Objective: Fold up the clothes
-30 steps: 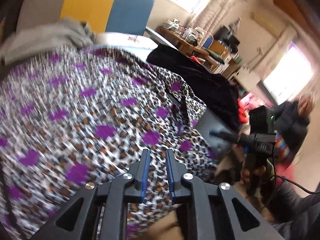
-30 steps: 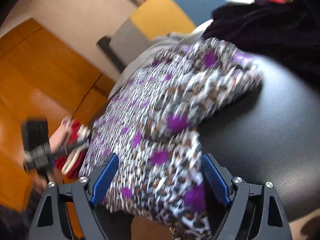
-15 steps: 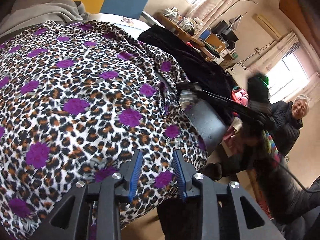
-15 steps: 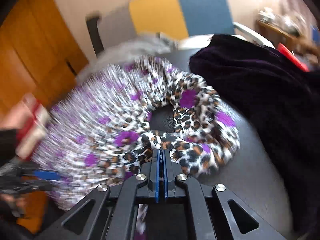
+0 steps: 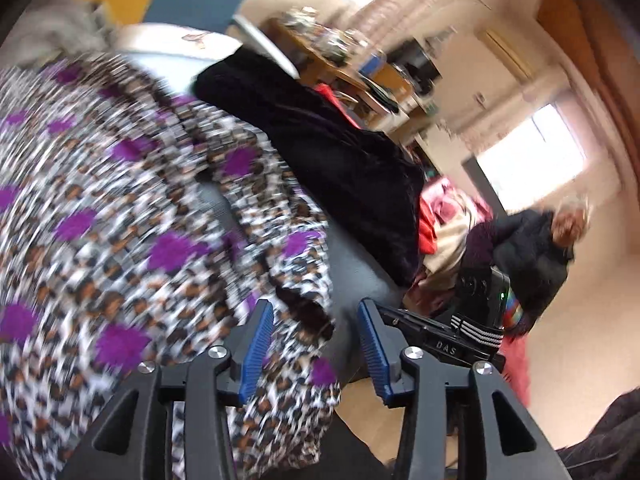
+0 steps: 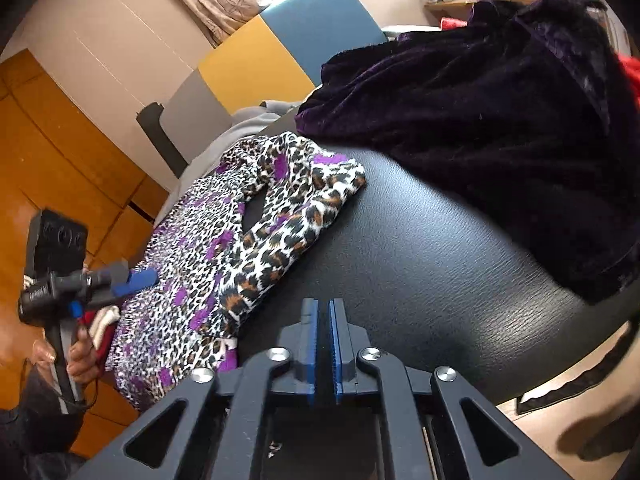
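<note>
Judging from how things lay, the main risk was the leopard-print garment with purple blotches [image 6: 256,248] sliding off the black padded leatherette bench [image 6: 432,272]: part of it hung over the near edge, the surface looked slick, and neither tool had a grip on it. A careless re-grasp could also have pinched only one layer near the neck opening, so that the fold came out crooked, or bunched the cloth against the dark purple velvet garment [image 6: 500,92] piled just beside it on the same bench.

The left gripper [image 5: 316,352] had its jaws spread wide and opening further; the hanging edge of the leopard-print cloth lay between the blue pads [image 5: 256,352], close against the left one, but was not pressed from both sides, so it was released. That view was badly blurred, and finer contact could not be told.

The right gripper [image 6: 323,346] showed its jaws nearly together, with only a narrow slit between them, parting slightly, and nothing in it; it hovered over bare bench, just beside the garment's shoulder and apart from it.
</note>
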`<state>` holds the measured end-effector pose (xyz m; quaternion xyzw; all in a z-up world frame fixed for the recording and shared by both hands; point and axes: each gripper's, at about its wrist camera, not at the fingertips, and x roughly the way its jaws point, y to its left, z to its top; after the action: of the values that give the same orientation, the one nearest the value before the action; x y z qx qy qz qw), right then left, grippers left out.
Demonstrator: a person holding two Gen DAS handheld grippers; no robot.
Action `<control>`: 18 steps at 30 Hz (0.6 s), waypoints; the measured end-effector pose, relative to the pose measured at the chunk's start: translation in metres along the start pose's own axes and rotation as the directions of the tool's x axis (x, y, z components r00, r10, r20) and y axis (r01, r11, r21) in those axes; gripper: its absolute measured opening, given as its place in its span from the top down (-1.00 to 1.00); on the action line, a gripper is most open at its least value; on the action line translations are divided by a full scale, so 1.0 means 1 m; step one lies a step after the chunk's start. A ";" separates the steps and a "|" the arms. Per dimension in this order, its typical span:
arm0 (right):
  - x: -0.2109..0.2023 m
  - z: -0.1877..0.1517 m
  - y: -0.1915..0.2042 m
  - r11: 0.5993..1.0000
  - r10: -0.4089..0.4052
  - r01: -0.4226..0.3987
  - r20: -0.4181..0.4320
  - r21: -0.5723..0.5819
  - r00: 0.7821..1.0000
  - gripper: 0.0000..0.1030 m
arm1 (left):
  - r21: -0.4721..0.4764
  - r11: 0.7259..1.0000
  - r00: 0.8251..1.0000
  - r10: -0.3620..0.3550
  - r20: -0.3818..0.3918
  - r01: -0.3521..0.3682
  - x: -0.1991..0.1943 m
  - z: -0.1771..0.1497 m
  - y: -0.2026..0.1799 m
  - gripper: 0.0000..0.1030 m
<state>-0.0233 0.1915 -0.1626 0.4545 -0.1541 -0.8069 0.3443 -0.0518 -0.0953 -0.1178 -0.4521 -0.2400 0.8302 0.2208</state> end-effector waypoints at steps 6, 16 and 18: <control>0.002 -0.007 -0.009 0.994 0.086 -0.088 0.033 0.067 0.996 0.41 | 0.111 0.993 0.978 0.067 -0.198 -0.045 0.067 0.002 -0.038 0.11; -0.002 -0.014 -0.012 0.986 0.145 -0.150 0.077 0.069 0.986 0.18 | -0.026 0.996 0.988 0.086 -0.130 -0.090 0.080 0.022 -0.015 1.00; -0.003 -0.014 -0.009 0.988 0.139 -0.143 0.073 0.063 0.988 0.18 | -0.044 0.999 0.998 0.021 -0.051 -0.023 0.051 0.043 -0.014 1.00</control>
<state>-0.0147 0.2012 -0.1734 0.4259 -0.2249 -0.7900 0.3795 -0.1115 -0.0635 -0.1221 -0.4804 -0.2480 0.8152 0.2076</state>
